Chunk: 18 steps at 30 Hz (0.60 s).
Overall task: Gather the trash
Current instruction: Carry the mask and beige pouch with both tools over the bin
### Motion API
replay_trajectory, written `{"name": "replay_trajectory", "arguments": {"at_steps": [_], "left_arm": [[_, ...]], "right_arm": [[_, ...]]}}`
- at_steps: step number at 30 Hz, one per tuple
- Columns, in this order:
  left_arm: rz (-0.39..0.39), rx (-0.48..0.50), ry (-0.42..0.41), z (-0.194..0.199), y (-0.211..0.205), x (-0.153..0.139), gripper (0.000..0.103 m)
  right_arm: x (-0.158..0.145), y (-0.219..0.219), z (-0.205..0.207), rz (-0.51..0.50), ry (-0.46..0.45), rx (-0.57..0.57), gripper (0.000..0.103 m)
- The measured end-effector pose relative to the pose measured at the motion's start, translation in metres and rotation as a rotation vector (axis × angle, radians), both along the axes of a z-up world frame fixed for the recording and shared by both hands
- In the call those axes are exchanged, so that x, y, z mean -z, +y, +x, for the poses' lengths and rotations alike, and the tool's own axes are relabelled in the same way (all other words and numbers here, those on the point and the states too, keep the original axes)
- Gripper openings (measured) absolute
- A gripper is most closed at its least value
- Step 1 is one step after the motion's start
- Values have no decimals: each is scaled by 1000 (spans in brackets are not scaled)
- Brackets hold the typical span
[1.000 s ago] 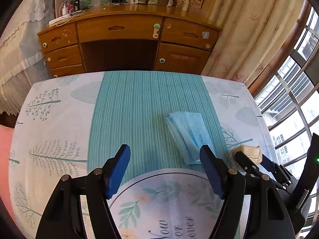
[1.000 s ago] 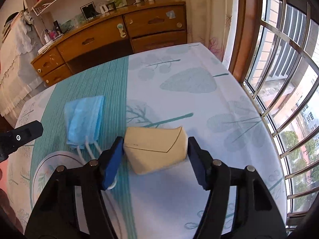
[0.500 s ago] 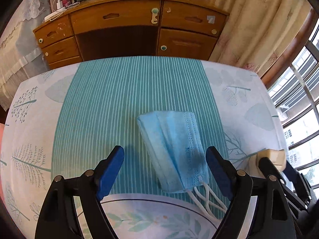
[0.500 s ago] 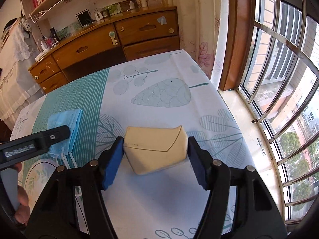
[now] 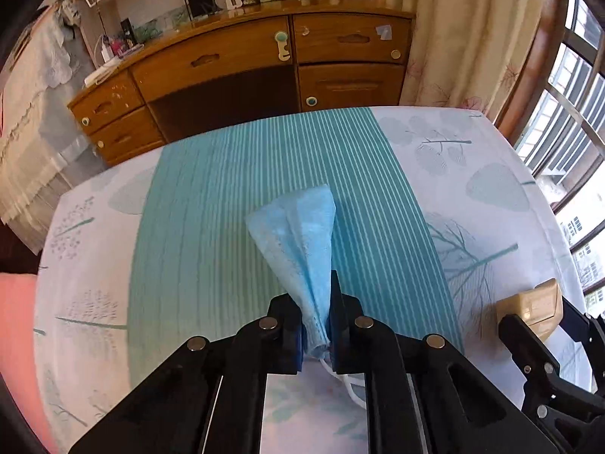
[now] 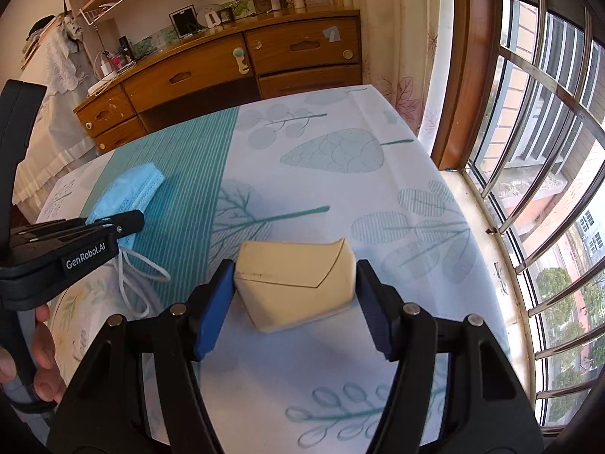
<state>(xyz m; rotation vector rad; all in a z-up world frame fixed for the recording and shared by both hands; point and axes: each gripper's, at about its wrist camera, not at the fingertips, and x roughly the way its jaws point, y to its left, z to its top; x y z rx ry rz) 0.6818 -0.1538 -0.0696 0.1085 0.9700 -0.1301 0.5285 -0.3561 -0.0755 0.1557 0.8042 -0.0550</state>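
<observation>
Now my left gripper [image 5: 317, 325] is pinched tight on the near end of the blue face mask [image 5: 298, 242], bunched on the striped bedspread [image 5: 211, 204]. My right gripper [image 6: 291, 299] clamps a beige box [image 6: 298, 283], jaws about half spread. Both pieces are gripped; next I judge lifting them toward a bin, none visible.

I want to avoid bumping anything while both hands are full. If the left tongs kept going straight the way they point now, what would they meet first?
Probably the striped bed cover. The left tongs, shut on the blue face mask, point down at it, and nothing else lies ahead; depth is unclear.
</observation>
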Motion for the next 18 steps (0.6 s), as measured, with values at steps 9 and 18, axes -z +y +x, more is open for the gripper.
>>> {"name": "replay_trajectory", "arguments": {"at_steps": [9,18], "left_arm": [[5,69,-24,-106,54,-62,9],[11,101,-72,-281,117,-135,9]], "right_arm": [[-40,23,-91,63,-12,-64,61],[-120,58,-239,93,-81,-152,61]]}}
